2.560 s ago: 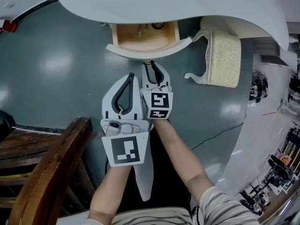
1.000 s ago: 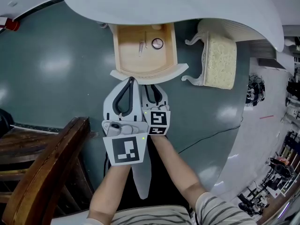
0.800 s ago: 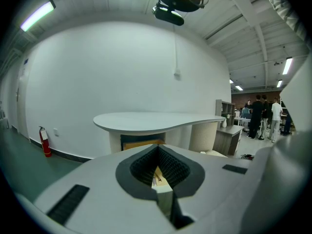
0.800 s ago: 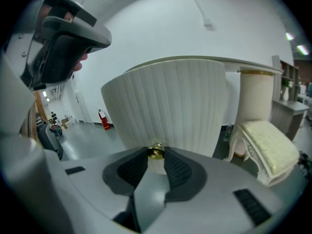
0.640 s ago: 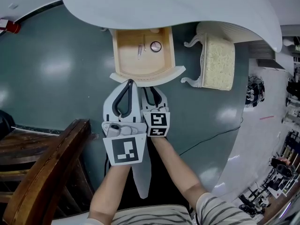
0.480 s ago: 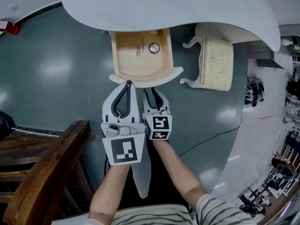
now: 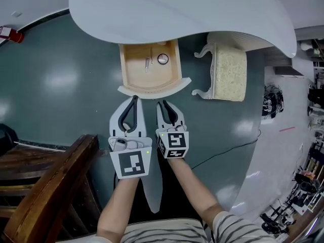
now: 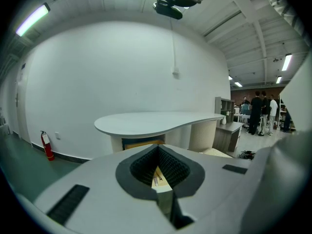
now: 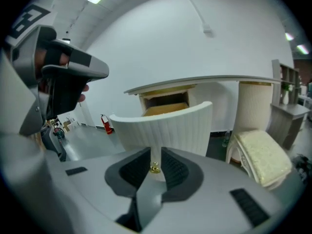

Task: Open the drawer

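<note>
The wooden drawer point(image 7: 150, 77) stands pulled far out from under the white table top point(image 7: 177, 9). Its curved white front point(image 7: 153, 89) faces me. A small round thing point(image 7: 162, 59) and a thin stick-like thing point(image 7: 147, 63) lie inside. My right gripper point(image 7: 167, 106) hangs just short of the front with its jaws closing and a narrow gap still between them. Nothing is gripped. In the right gripper view the gold knob point(image 9: 155, 168) shows through that gap on the ribbed front point(image 9: 165, 126). My left gripper point(image 7: 133, 99) is beside it, tips together, empty.
A cream cushioned stool with white legs point(image 7: 229, 72) stands to the right of the drawer. A dark wooden chair point(image 7: 55, 186) is at lower left. A cable point(image 7: 228, 148) runs over the green floor. People point(image 8: 258, 113) stand far off in the left gripper view.
The drawer came much further out with the right gripper at its knob. That gripper then let go and drew back from the front. The left gripper kept still.
</note>
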A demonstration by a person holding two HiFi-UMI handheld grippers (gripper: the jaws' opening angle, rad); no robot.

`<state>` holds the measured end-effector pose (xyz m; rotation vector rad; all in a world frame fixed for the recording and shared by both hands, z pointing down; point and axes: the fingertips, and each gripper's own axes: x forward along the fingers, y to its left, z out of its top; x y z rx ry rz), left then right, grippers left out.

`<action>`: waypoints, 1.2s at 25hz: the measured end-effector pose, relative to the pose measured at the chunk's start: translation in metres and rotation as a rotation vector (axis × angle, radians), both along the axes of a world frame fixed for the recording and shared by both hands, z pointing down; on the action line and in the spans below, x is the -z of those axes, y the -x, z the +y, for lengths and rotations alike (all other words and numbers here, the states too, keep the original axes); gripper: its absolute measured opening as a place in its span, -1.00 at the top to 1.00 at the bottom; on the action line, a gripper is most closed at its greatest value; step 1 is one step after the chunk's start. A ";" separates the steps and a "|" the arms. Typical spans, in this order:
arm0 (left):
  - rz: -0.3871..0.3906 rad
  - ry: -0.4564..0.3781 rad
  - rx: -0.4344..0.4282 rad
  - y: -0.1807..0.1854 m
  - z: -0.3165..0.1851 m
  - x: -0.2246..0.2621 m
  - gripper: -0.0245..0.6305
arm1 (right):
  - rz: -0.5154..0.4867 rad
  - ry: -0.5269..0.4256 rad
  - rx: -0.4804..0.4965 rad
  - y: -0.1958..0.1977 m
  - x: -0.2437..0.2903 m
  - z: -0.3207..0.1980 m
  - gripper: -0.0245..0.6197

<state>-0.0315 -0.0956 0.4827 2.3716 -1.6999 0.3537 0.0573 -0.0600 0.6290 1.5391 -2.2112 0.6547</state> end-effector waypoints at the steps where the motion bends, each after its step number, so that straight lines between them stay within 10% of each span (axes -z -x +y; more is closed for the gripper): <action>1: -0.001 -0.001 -0.003 -0.001 0.001 0.003 0.91 | -0.001 -0.007 0.001 0.000 0.007 -0.001 0.71; 30: 0.004 -0.093 -0.081 -0.022 0.025 0.161 0.91 | -0.076 -0.239 0.096 -0.004 0.275 -0.013 0.88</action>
